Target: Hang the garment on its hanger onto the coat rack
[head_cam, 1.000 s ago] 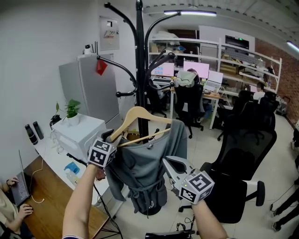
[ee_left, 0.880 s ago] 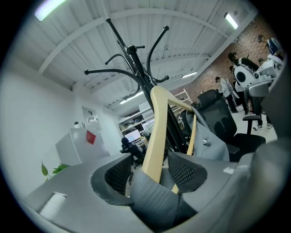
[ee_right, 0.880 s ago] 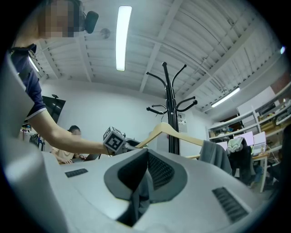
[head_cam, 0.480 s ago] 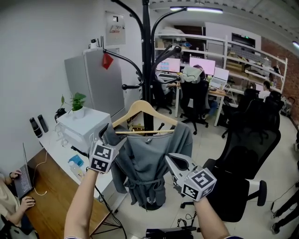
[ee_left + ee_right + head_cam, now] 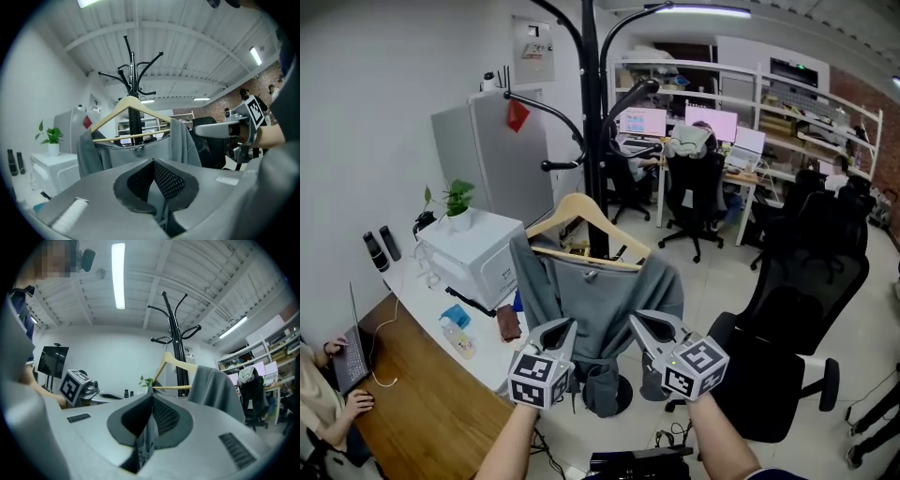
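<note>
The grey garment [image 5: 598, 302] hangs on a wooden hanger [image 5: 579, 217] against the black coat rack's pole [image 5: 592, 122]. Neither gripper holds it, and the hanger's hook is hidden behind the pole. My left gripper [image 5: 563, 328] is shut and empty, low in front of the garment's hem. Beside it on the right, my right gripper [image 5: 640, 323] is also shut with nothing in it. In the left gripper view the hanger [image 5: 117, 112] and garment [image 5: 180, 140] are ahead of the closed jaws. The right gripper view shows the hanger [image 5: 176, 363] beyond its closed jaws.
A white box [image 5: 473, 258] carrying a plant [image 5: 455, 202] stands left of the rack, with a grey cabinet [image 5: 492, 155] behind. A wooden table [image 5: 412, 412] with a person's hand at a laptop is lower left. A black office chair [image 5: 797, 328] stands right. Desks with monitors line the back.
My left gripper has let go of the hanger's left shoulder, dropped down toward me and shut. The garment stays hanging on the rack. The right gripper has barely moved.
</note>
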Available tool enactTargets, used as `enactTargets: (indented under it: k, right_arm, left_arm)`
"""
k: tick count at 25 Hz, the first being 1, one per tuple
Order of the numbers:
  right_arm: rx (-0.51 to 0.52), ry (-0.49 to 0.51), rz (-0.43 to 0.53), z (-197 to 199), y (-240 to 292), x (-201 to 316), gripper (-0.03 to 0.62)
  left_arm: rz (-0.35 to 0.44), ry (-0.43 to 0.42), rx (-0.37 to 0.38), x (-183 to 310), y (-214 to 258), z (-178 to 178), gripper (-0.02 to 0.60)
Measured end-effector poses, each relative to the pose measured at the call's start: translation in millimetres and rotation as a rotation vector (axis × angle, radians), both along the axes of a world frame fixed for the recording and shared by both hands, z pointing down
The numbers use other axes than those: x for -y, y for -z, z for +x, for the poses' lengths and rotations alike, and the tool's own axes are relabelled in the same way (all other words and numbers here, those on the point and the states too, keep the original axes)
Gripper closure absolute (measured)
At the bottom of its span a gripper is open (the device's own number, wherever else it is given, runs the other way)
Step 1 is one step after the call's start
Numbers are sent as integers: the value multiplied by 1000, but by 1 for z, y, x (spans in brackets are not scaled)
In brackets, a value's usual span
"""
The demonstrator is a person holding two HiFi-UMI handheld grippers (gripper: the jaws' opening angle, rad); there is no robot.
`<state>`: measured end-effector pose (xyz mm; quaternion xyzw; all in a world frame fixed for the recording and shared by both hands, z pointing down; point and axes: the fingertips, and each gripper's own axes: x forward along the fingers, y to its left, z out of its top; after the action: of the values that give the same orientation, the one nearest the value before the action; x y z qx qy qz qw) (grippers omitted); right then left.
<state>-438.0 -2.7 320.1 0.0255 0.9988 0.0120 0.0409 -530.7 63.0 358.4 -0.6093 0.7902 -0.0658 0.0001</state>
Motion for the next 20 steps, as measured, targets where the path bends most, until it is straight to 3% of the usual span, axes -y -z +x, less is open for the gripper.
enactTargets:
  k: [7, 20]
  right_arm:
    - [-40, 17, -50, 1, -24, 3, 594]
    - [-34, 12, -19, 4, -15, 3, 594]
  left_arm:
    - [32, -55, -155, 6, -7, 27, 577]
    - [58, -51, -145, 13, 10, 32, 577]
